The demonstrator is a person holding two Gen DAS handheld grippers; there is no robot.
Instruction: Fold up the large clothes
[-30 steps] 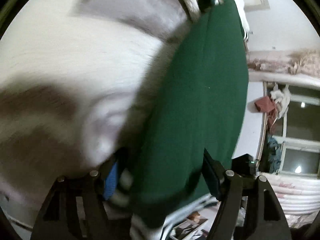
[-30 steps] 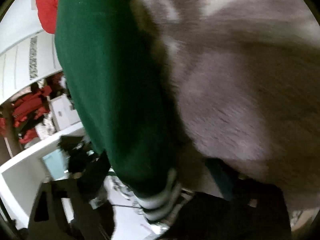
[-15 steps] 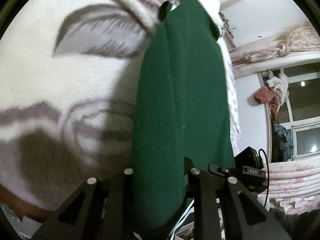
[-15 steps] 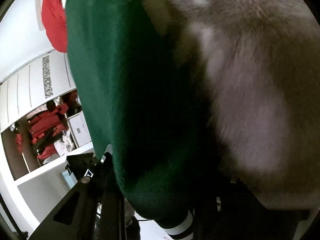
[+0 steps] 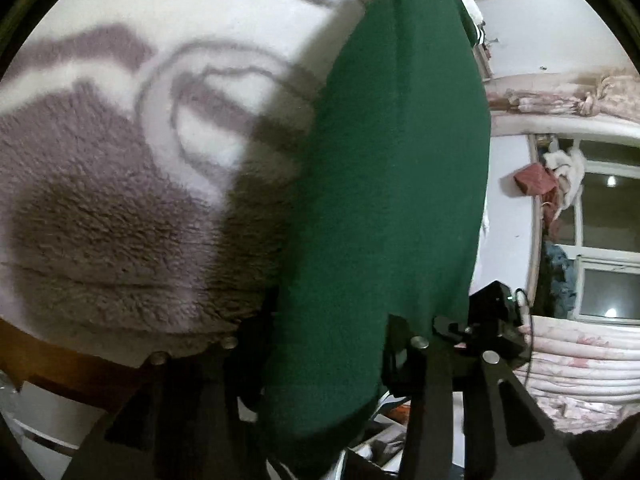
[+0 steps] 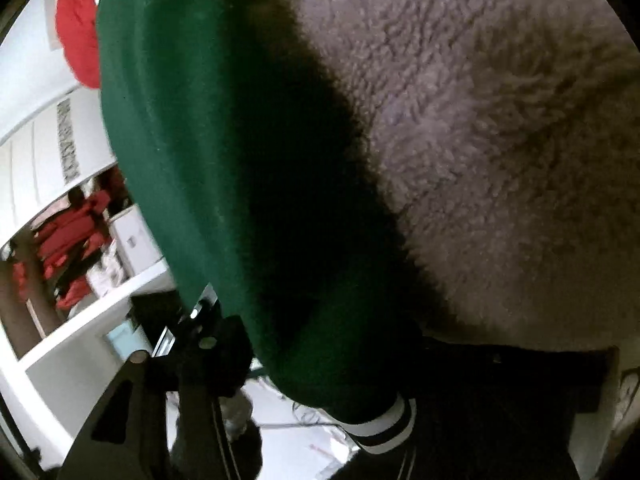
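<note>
Left gripper [image 5: 320, 364] points along a fuzzy grey-and-white blanket [image 5: 120, 208], jaws clamped on a green fleece garment [image 5: 392, 184] running toward 12 o'clock. Right gripper [image 6: 320, 360] likewise clamps the garment's [image 6: 224, 152] striped-cuff end.

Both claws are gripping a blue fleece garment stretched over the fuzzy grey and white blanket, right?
Not blue. The fleece garment is dark green, as the left wrist view shows. The rest holds: the left claw and right claw both grip it over the fuzzy grey and white blanket.
</note>
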